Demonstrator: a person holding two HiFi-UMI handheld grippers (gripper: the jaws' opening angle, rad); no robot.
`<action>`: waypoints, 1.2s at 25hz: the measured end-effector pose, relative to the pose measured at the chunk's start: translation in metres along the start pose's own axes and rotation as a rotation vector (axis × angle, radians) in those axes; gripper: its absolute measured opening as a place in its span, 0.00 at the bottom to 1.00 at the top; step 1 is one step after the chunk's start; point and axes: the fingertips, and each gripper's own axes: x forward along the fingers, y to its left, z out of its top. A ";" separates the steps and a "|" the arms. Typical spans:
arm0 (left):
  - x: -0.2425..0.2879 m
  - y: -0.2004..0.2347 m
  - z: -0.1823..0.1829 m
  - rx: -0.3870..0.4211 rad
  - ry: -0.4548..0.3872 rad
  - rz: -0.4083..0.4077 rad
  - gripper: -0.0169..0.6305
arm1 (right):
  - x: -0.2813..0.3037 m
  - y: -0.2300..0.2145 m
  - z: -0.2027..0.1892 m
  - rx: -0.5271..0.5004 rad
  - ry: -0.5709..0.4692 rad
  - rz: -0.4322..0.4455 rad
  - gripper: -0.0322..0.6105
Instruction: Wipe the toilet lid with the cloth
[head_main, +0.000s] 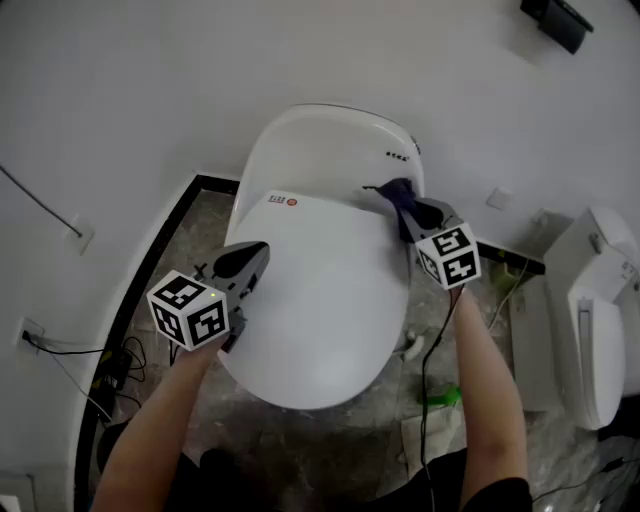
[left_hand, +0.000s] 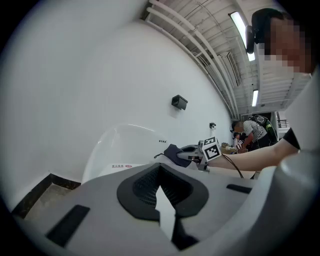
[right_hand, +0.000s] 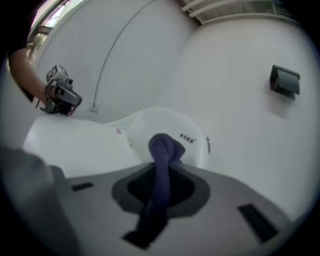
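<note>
The right gripper is shut tight on a crumpled dark blue cloth. In the right gripper view the cloth is seen pinched between the jaws, with a bunched end pushed out past their tips and a tail trailed back toward the camera. The cloth is held at the rear right of the white oval toilet lid, just where the closed lid is met by the white rounded rear unit; whether the lid is touched by it cannot be judged. The left gripper is held over the lid's left edge. Its jaws are set together with nothing between them, and only a thin sliver of white is shown through. A small red-marked label is fixed at the lid's rear left. A mottled stone floor is spread beneath. A second white toilet is placed well apart on the right, and a black box is mounted on the white wall above.
</note>
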 end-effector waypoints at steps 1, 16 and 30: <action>0.000 0.000 0.001 -0.002 -0.004 0.001 0.05 | 0.001 0.000 0.000 0.000 0.000 0.002 0.16; 0.000 0.002 0.000 -0.006 0.001 0.008 0.05 | 0.017 0.028 -0.024 -0.392 0.185 0.028 0.16; 0.000 0.002 0.000 -0.010 0.002 0.009 0.05 | 0.000 0.058 -0.026 -0.422 0.171 0.076 0.16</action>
